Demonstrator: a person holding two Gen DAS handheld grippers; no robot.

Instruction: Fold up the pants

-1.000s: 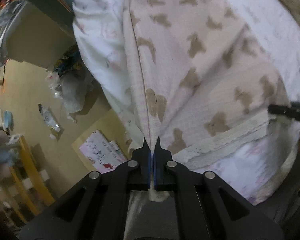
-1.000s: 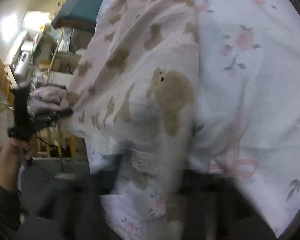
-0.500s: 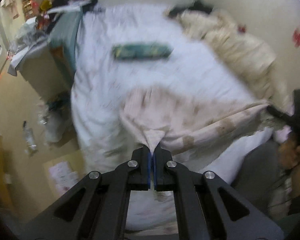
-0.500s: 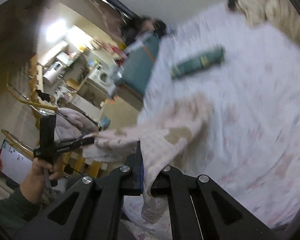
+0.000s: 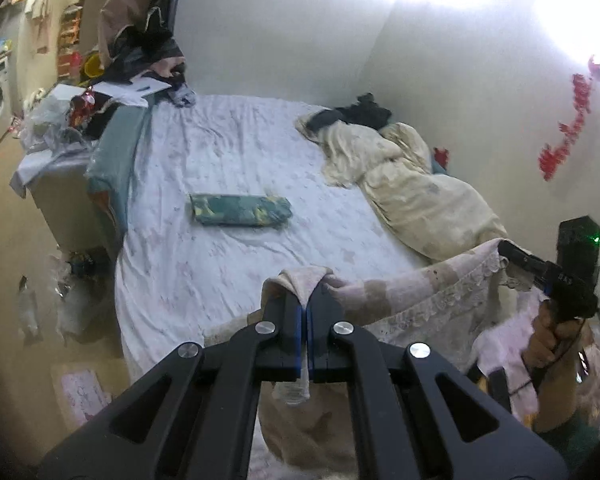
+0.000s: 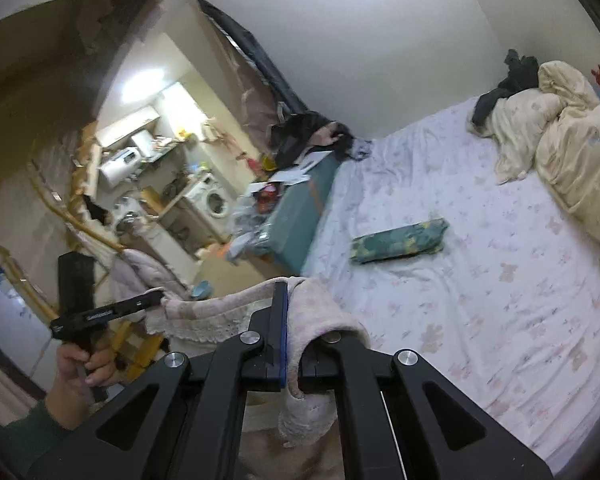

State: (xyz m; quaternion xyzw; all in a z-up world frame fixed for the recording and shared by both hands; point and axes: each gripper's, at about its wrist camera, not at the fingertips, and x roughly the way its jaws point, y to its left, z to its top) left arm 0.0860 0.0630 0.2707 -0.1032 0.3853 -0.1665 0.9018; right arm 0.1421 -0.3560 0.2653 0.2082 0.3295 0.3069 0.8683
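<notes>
The pink pants with brown bear print and a lace hem (image 5: 412,284) hang stretched in the air between my two grippers, above the near edge of the bed. My left gripper (image 5: 305,300) is shut on one corner of the pants. My right gripper (image 6: 290,296) is shut on the other corner (image 6: 320,312), whose cloth drapes over one finger. The right gripper also shows in the left wrist view (image 5: 516,254), and the left gripper in the right wrist view (image 6: 156,296). The lower part of the pants hangs out of sight below the grippers.
The bed with a white floral sheet (image 5: 228,152) lies ahead. A folded green patterned item (image 5: 240,209) rests on it. A cream duvet (image 5: 412,184) is bunched along the wall side. A cluttered cabinet (image 5: 72,128) stands at the bed's left. Litter lies on the floor (image 5: 28,312).
Both grippers rose from close over the bed, lifting the pants off the sheet. The pants now hang stretched between them, and the whole bed has come into view.
</notes>
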